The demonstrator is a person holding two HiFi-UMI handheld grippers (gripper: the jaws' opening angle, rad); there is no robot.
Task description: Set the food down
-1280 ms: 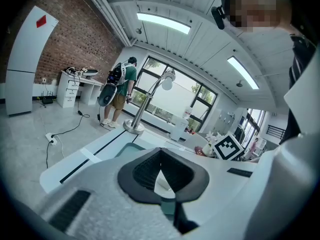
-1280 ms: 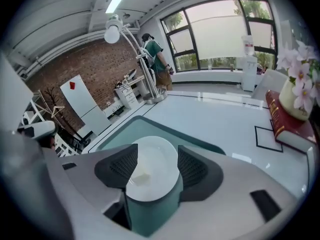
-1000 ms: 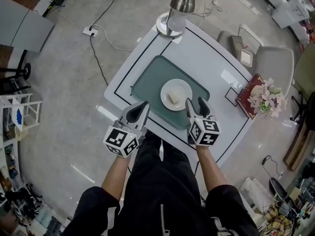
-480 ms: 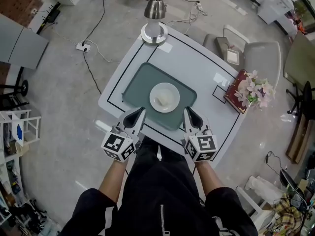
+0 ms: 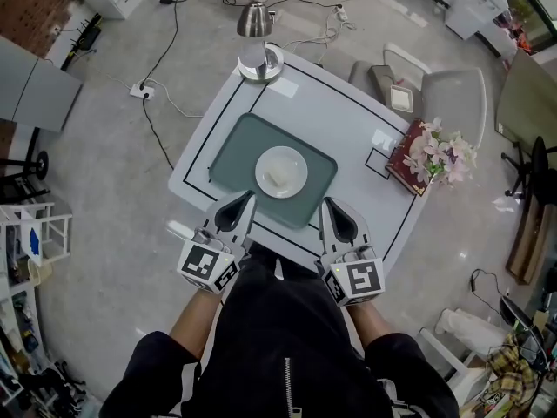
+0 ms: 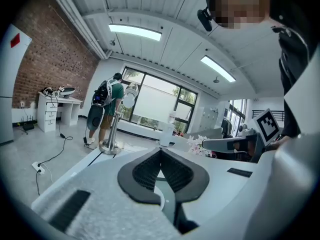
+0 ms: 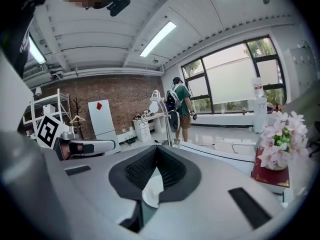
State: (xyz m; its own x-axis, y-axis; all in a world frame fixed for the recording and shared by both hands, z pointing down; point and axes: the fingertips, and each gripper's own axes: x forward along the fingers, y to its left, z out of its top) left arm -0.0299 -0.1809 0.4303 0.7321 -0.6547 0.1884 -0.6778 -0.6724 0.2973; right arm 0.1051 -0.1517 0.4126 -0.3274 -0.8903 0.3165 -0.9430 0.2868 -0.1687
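Head view, seen from over the person's shoulders: the pale food (image 5: 280,176) lies in the middle of a white plate (image 5: 262,169). The plate sits on a green tray (image 5: 228,151) on the white table (image 5: 348,111). Both tongs hang over the table's near edge, apart from the plate, which lies ahead and between them. The left gripper (image 5: 247,198) has its jaws pressed together on nothing. The right gripper (image 5: 326,204) is the same, tips meeting and empty.

Left gripper (image 5: 247,198) and right gripper (image 5: 329,205) side by side, jaws together.
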